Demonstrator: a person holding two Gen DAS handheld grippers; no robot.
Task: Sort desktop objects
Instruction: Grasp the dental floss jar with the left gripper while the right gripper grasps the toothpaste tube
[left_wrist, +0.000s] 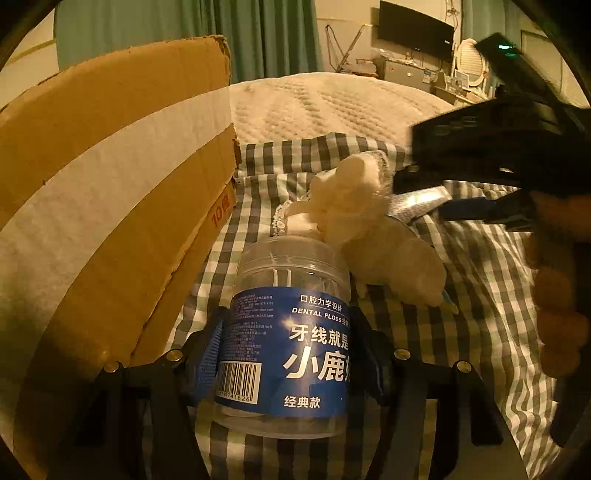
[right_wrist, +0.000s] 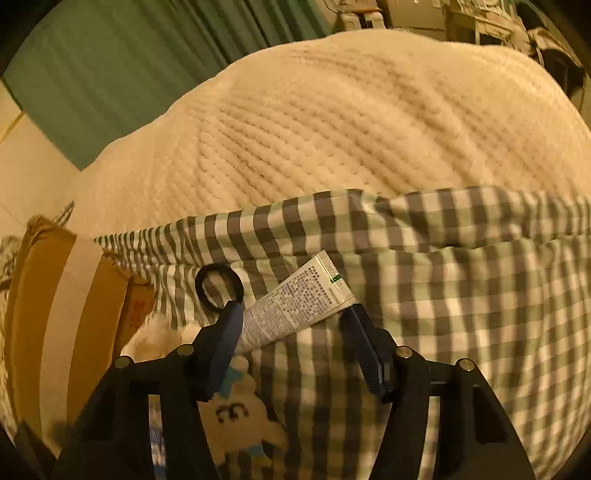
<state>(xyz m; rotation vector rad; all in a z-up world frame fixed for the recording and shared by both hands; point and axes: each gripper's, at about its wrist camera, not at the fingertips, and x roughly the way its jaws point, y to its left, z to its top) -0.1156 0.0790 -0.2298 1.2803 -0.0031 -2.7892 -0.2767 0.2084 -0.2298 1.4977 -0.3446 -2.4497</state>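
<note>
Left gripper (left_wrist: 288, 354), lower centre of frame: jaws clamped on floss jar (left_wrist: 291, 332), above checked cloth (left_wrist: 461, 332). Box (left_wrist: 110, 184) at left, plush toy (left_wrist: 369, 229) behind jar. Right gripper (right_wrist: 295, 332): jaws around tube (right_wrist: 295, 314), contact unclear. Hair tie (right_wrist: 218, 288) on cloth, left of tube.

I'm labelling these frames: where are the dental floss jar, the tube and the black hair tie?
dental floss jar (left_wrist: 291, 354): left wrist view, on its blue label.
tube (right_wrist: 295, 310): right wrist view, on its printed body.
black hair tie (right_wrist: 201, 291): right wrist view, on its left arc.
</note>
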